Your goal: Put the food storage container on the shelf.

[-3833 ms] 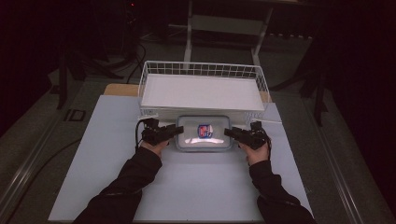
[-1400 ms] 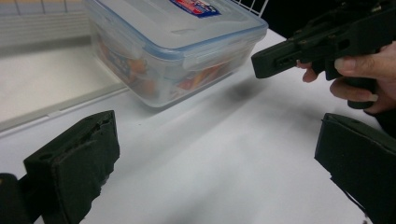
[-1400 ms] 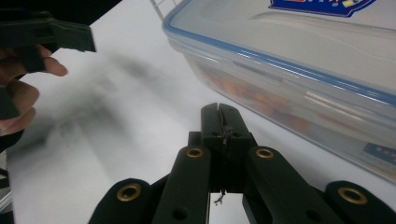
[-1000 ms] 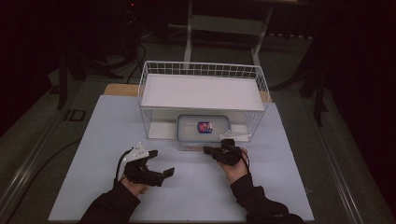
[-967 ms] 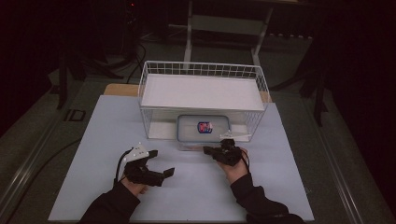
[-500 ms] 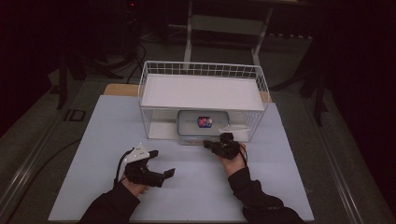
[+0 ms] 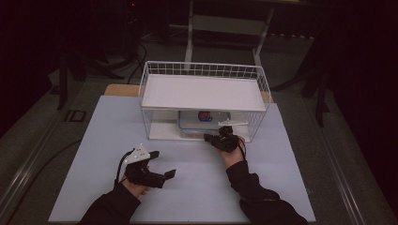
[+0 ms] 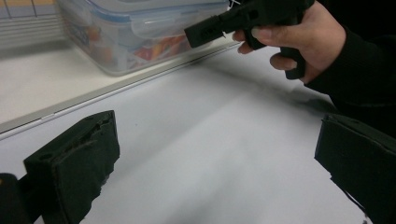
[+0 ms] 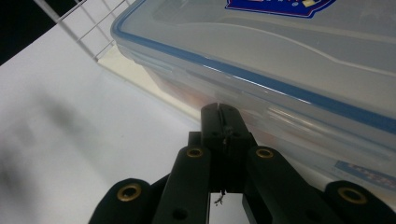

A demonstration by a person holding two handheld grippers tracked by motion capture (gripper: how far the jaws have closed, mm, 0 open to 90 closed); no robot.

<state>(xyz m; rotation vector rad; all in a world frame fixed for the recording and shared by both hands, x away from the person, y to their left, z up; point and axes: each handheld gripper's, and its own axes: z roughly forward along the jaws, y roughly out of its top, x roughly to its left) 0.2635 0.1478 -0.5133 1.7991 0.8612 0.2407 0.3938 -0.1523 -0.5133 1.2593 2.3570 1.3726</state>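
Clip-lid food box (image 7: 202, 123) pressed under wire rack (image 7: 202, 101) by closed right gripper (image 9: 223, 112).
Risk: box skewed against rack's front edge; left gripper (image 7: 162, 164) held wide, empty.

One clear lidded container (image 7: 202, 123), one white wire basket (image 7: 202, 70), two tools, left (image 7: 162, 164), right (image 7: 209, 137)

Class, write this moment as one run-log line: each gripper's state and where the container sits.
right gripper: shut, tips at container's side | left gripper: open, on table, holding nothing | clear lidded container: on lower shelf of white wire rack
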